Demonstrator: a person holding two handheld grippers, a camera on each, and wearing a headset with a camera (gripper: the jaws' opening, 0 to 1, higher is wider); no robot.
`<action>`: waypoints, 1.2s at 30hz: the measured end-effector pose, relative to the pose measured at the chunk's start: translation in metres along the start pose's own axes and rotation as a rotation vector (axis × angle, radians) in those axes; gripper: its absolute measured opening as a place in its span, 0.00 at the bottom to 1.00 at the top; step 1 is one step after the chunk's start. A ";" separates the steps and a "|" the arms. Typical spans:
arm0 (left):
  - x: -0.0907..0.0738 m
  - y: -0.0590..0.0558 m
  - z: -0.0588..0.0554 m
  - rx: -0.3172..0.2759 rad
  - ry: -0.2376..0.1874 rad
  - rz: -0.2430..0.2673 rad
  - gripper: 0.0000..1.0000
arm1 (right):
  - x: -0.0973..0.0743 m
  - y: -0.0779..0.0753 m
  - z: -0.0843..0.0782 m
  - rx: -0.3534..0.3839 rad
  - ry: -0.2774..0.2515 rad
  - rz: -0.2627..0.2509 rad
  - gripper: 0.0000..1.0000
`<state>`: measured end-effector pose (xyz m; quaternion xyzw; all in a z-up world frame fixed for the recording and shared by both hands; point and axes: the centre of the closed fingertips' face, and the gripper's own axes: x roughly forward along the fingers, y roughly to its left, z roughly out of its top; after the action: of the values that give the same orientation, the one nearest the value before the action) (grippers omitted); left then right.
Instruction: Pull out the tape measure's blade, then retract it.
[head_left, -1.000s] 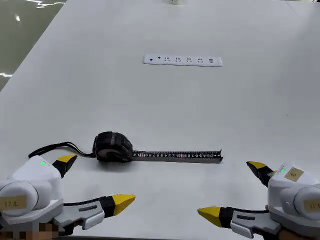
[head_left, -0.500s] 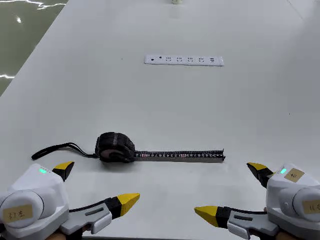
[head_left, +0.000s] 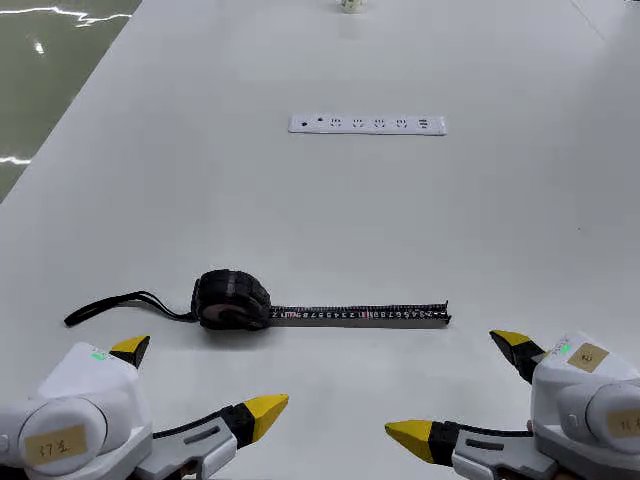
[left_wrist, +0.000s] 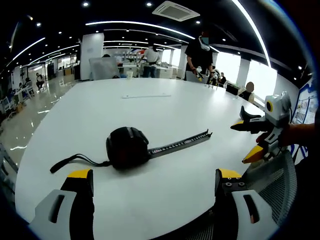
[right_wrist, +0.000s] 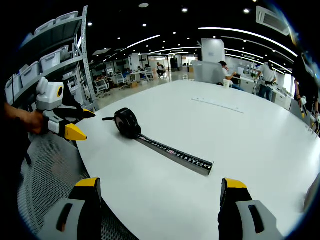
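An open-plan office with strip lights overhead, a shelving rack (right_wrist: 55, 55) with bins and several people standing in the background surrounds one long white table (head_left: 200, 180). Two grippers hover at its near edge: the left gripper (head_left: 199, 376) and the right gripper (head_left: 456, 385), each with its yellow-tipped jaws spread wide and holding nothing. One white power strip (head_left: 367, 124) lies flat farther up the table, well apart from everything else. One tape measure (head_left: 231, 300), black-cased, lies on the table ahead of the left gripper, its blade (head_left: 360, 315) drawn out flat toward the right, its black wrist strap (head_left: 120, 306) trailing left. Bare tabletop lies between it and both grippers.
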<state>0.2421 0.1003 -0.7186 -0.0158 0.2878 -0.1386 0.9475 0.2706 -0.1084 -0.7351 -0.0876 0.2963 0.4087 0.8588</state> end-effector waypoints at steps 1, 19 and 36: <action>0.000 0.000 0.000 0.000 0.000 0.003 0.99 | 0.000 0.000 0.000 0.002 0.000 0.001 0.99; -0.003 -0.001 -0.001 0.011 0.008 0.039 0.99 | 0.000 0.008 0.003 0.009 -0.011 0.012 0.99; 0.008 -0.001 0.006 0.016 0.022 0.049 0.99 | -0.002 0.006 0.000 0.011 -0.002 0.026 0.99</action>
<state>0.2518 0.0971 -0.7182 0.0005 0.2975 -0.1177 0.9474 0.2648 -0.1056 -0.7338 -0.0789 0.2988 0.4182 0.8542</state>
